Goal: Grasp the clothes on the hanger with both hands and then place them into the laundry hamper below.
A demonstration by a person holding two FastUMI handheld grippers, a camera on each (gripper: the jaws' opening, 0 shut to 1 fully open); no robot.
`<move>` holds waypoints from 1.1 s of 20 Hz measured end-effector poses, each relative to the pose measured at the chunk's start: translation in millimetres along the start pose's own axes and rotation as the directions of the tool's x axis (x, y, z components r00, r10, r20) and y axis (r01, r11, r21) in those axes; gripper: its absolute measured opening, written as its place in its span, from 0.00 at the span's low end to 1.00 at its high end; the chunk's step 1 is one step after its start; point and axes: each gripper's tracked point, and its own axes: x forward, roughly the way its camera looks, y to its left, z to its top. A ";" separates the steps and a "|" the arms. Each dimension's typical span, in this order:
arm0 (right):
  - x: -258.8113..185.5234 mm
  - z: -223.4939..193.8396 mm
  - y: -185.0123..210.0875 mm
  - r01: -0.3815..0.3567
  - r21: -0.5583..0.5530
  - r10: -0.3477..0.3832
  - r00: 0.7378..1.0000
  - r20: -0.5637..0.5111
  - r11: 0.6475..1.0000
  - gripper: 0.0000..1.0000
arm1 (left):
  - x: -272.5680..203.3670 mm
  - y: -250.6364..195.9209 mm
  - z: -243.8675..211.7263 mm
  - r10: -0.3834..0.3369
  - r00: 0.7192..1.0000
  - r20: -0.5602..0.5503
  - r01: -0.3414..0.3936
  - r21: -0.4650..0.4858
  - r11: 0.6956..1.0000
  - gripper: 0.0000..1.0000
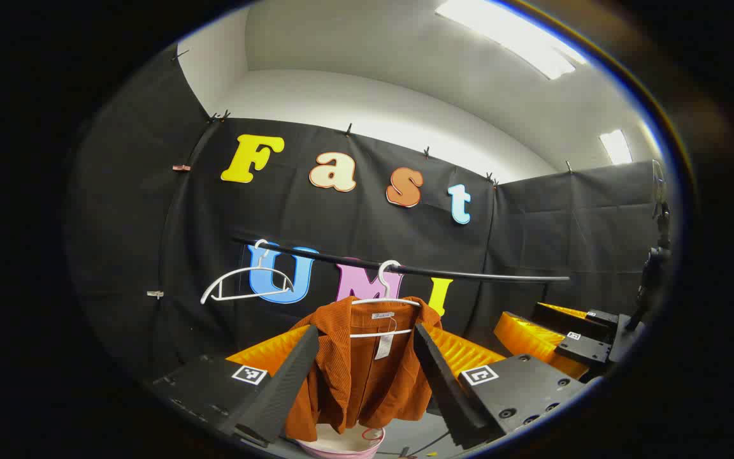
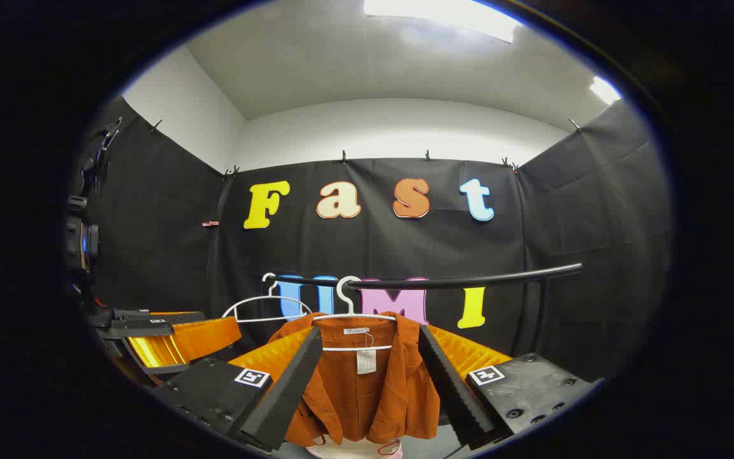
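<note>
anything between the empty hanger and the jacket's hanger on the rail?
Nothing: bare rail between the empty hanger and the jacket hanger, seen in left gripper view.

A rust-orange ribbed jacket [image 2: 367, 389] with a white tag [image 2: 366, 361] hangs on a white hanger [image 2: 357, 315]. A second white hanger [image 1: 246, 284] hangs bare on the black rail [image 2: 462, 280]. The hamper [image 1: 341, 446] below shows pale pink.

Recording booth: black cloth walls [image 2: 596, 210] clipped up; clothes rail [image 2: 456, 280]; ceiling lights [image 1: 507, 38].

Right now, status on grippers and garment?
Left gripper and right gripper open, short of jacket. Jacket on hanger; hamper below. Nothing blocking.
</note>
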 end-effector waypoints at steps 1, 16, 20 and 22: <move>-1.5 0.1 -0.2 0.003 0.000 -0.003 1.000 0.002 1.000 0.97 | -0.2 0.8 0.7 -0.001 1.000 0.005 0.001 -0.004 1.000 0.95; -5.9 -2.8 -3.0 0.019 -0.016 -0.019 1.000 -0.011 1.000 0.97 | 0.5 2.3 -5.4 -0.005 1.000 -0.016 0.004 -0.021 1.000 0.95; -7.1 -2.2 -4.0 0.018 -0.002 -0.018 1.000 -0.009 1.000 0.97 | -1.4 1.2 -7.6 -0.005 1.000 -0.024 0.004 -0.014 1.000 0.95; -7.1 -4.3 -3.0 0.018 0.000 -0.018 1.000 -0.016 1.000 0.97 | -3.6 0.4 -8.5 -0.006 1.000 -0.028 0.006 -0.014 1.000 0.95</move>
